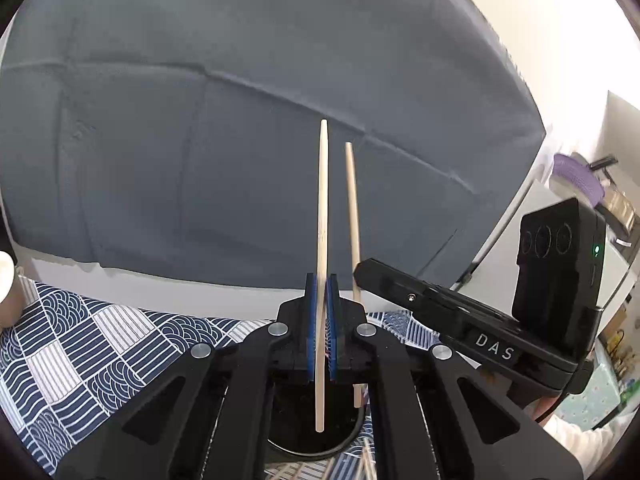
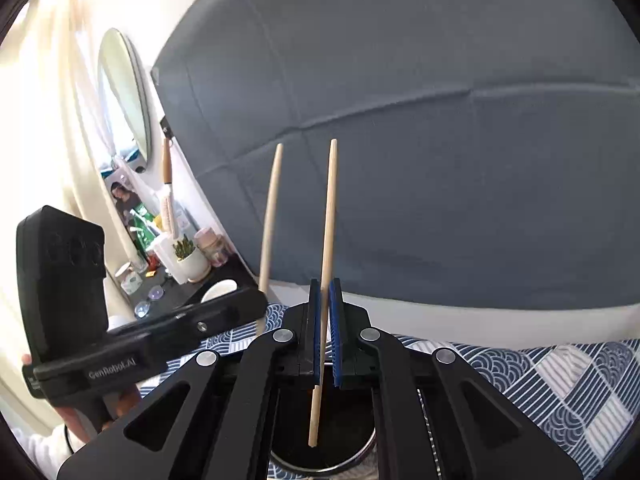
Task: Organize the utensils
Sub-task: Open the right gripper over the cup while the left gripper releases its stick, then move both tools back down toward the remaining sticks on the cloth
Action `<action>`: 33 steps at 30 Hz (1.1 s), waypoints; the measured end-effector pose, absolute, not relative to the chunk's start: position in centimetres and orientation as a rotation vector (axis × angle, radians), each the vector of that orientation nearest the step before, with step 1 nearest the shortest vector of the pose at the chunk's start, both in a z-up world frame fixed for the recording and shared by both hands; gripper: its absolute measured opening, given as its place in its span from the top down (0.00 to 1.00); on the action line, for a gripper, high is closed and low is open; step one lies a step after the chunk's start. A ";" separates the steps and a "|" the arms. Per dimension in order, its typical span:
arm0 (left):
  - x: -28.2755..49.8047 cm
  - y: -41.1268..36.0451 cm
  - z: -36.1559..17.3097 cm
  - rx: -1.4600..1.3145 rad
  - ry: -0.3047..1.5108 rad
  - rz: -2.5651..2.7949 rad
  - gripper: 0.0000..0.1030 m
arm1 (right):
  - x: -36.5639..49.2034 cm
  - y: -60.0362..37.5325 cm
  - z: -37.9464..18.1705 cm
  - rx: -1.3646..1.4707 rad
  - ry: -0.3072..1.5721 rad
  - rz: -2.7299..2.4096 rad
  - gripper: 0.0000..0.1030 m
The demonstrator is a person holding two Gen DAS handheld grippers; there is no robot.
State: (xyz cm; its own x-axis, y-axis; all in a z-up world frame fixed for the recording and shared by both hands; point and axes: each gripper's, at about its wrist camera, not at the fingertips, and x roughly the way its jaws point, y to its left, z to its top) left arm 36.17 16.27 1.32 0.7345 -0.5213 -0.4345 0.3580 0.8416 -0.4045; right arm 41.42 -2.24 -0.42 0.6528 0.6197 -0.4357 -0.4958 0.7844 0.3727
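Left gripper (image 1: 321,292) pads clamp one wooden chopstick (image 1: 322,208), held upright. Right gripper (image 2: 325,300) pads clamp a second chopstick (image 2: 329,216), also upright. Both lower tips hang over a dark round holder (image 2: 320,460) standing on the blue patterned cloth (image 1: 80,344). Grey padded headboard (image 1: 240,120) behind.

**Two wrist views, side by side**

Each camera sits close behind its own tool, facing the far grey headboard (image 1: 240,100). The left view catches the right tool (image 1: 472,320) at its right; the right view catches the left tool (image 2: 152,340). Both share the headboard and patterned bedspread (image 1: 80,344).
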 end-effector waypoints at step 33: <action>30.3 17.8 -1.3 -0.142 0.672 -0.426 0.06 | 37.0 -5.5 -2.8 0.129 0.716 0.447 0.17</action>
State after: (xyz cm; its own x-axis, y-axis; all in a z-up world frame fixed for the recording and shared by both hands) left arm 30.26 17.82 -1.29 0.7005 -0.4261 -0.5725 0.3356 0.9047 -0.2626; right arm 37.04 -5.51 -2.84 0.6646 0.4384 -0.6050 -0.3516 0.8980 0.2645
